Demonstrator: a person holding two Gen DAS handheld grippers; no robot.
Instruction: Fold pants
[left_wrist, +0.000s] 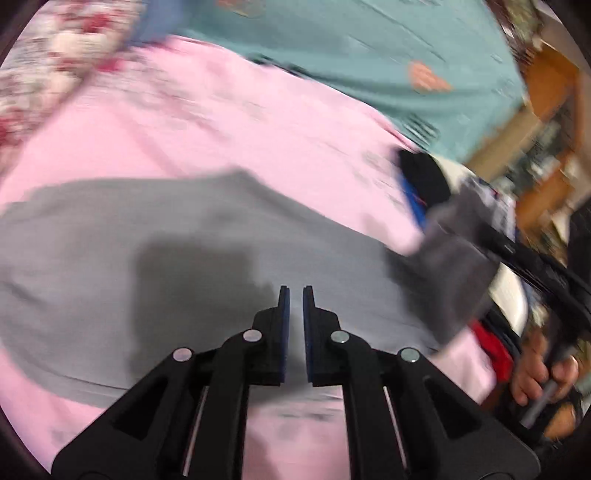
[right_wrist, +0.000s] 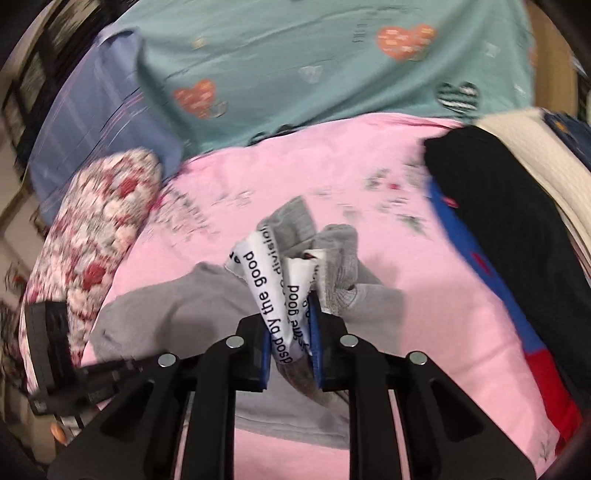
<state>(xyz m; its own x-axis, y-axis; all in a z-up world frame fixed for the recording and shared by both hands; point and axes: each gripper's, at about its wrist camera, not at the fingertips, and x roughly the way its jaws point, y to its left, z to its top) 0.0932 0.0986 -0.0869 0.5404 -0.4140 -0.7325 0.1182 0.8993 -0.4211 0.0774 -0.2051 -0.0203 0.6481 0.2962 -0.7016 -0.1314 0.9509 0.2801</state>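
Grey pants (left_wrist: 147, 236) lie on a pink sheet (left_wrist: 229, 122). My left gripper (left_wrist: 294, 291) hovers over the grey cloth, its jaws nearly closed with a thin gap and nothing between them. My right gripper (right_wrist: 291, 314) is shut on the pants' waist end (right_wrist: 288, 295), a bunch of grey fabric with a white printed band, lifted above the pink sheet (right_wrist: 406, 258). The rest of the pants (right_wrist: 177, 306) trails down to the left. In the left wrist view the right gripper (left_wrist: 480, 236) holds the lifted grey cloth (left_wrist: 450, 273) at the right.
A floral pillow (right_wrist: 96, 236) lies at the left, also in the left wrist view (left_wrist: 44, 66). A teal heart-print blanket (right_wrist: 332, 62) covers the back. A pile of black, blue, red and white clothes (right_wrist: 517, 240) lies at the right.
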